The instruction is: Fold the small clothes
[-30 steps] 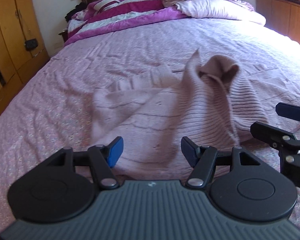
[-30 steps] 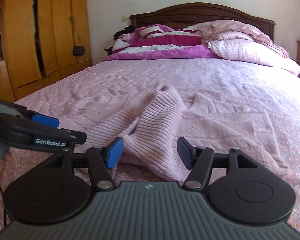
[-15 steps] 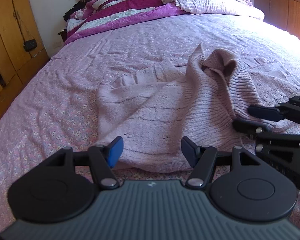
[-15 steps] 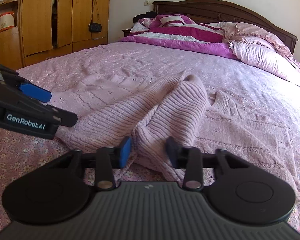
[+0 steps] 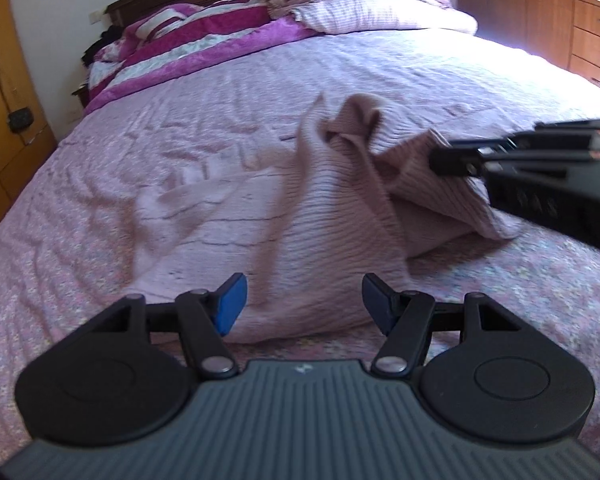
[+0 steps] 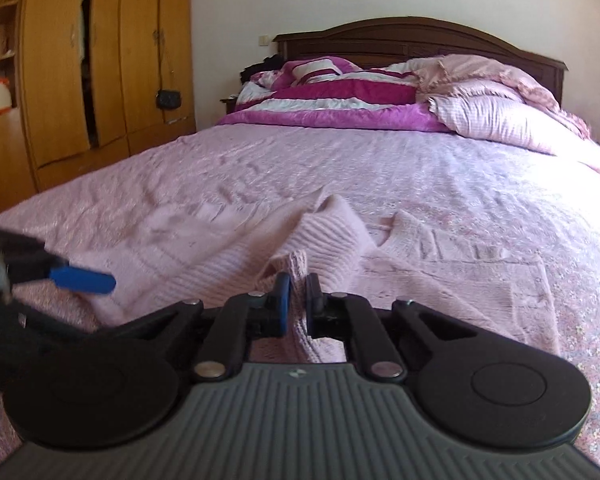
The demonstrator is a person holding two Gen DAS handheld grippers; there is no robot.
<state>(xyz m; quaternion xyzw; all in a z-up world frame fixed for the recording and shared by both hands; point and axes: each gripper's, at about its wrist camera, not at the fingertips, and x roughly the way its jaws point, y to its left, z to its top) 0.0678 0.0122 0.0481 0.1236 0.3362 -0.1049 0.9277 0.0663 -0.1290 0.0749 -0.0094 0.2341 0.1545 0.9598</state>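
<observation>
A pale pink ribbed knit sweater (image 5: 308, 216) lies rumpled on the pink bedspread (image 5: 180, 120). My left gripper (image 5: 303, 300) is open and empty, just above the sweater's near hem. My right gripper (image 6: 297, 292) is shut on a ribbed edge of the sweater (image 6: 320, 240) and holds it lifted off the bed. In the left wrist view the right gripper (image 5: 440, 160) shows at the right with the raised fold of knit hanging from it. The left gripper's blue fingertip (image 6: 84, 280) shows at the left of the right wrist view.
Folded magenta and white quilts (image 6: 332, 100) and pink pillows (image 6: 512, 124) are piled by the dark headboard (image 6: 420, 40). A wooden wardrobe (image 6: 80, 60) stands left of the bed. Wooden drawers (image 5: 560, 28) stand to the right.
My right gripper has closed on the sweater's ribbed edge and lifted it. My left gripper has stayed open near the hem.
</observation>
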